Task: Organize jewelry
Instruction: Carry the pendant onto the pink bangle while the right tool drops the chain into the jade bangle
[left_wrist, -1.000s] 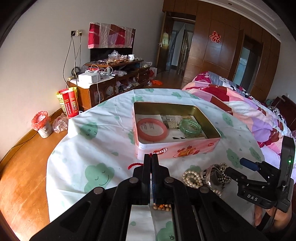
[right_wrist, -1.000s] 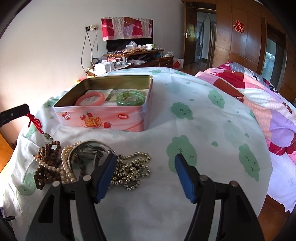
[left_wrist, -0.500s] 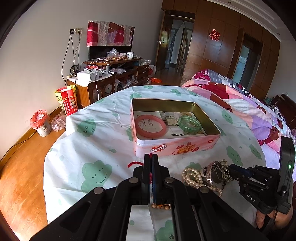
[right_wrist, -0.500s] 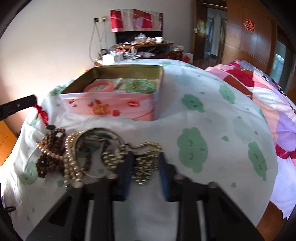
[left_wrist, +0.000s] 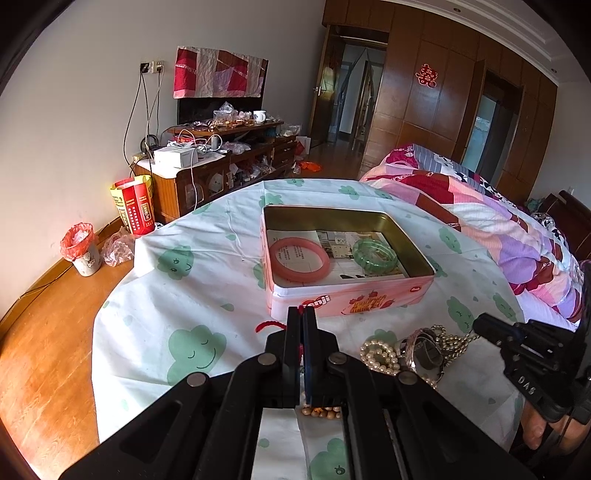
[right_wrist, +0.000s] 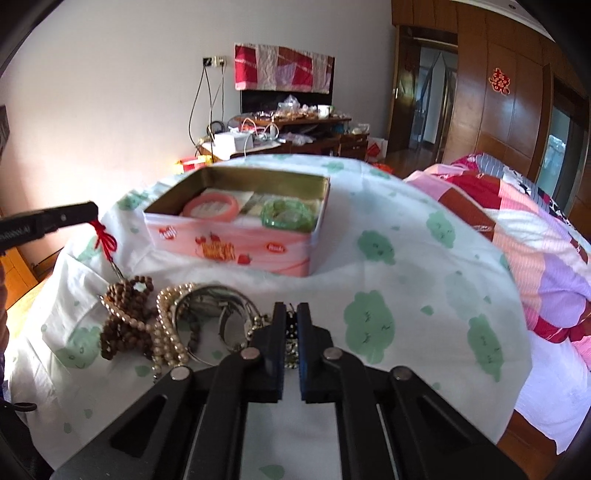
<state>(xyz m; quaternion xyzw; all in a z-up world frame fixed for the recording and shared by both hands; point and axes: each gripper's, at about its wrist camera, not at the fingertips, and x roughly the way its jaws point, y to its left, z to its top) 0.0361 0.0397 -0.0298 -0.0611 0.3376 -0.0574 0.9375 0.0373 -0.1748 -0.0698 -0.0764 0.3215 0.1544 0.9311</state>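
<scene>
An open pink tin (left_wrist: 347, 302) (right_wrist: 229, 251) holds a pink bangle (left_wrist: 298, 259) (right_wrist: 210, 207) and a green bangle (left_wrist: 375, 252) (right_wrist: 287, 216). In front of it lies a jewelry pile: brown bead strand (right_wrist: 125, 317), pearl strand (left_wrist: 376, 356) (right_wrist: 168, 328), silver bangles (right_wrist: 218, 314). My left gripper (left_wrist: 303, 321) (right_wrist: 86, 214) is shut on a red cord (right_wrist: 105, 240) tied to the brown beads. My right gripper (right_wrist: 291, 314) (left_wrist: 484, 325) is shut on a metal bead chain (right_wrist: 291, 332) at the pile's right edge.
The round table carries a white cloth with green tree prints (right_wrist: 406, 277). A bed with a pink quilt (left_wrist: 498, 229) stands to the right. A cluttered cabinet (left_wrist: 218, 162), a red bag (left_wrist: 135, 210) and a small bin (left_wrist: 83, 251) stand by the far wall.
My right gripper went from wide open to shut on the bead chain. My left gripper stayed shut on the red cord and rose slightly.
</scene>
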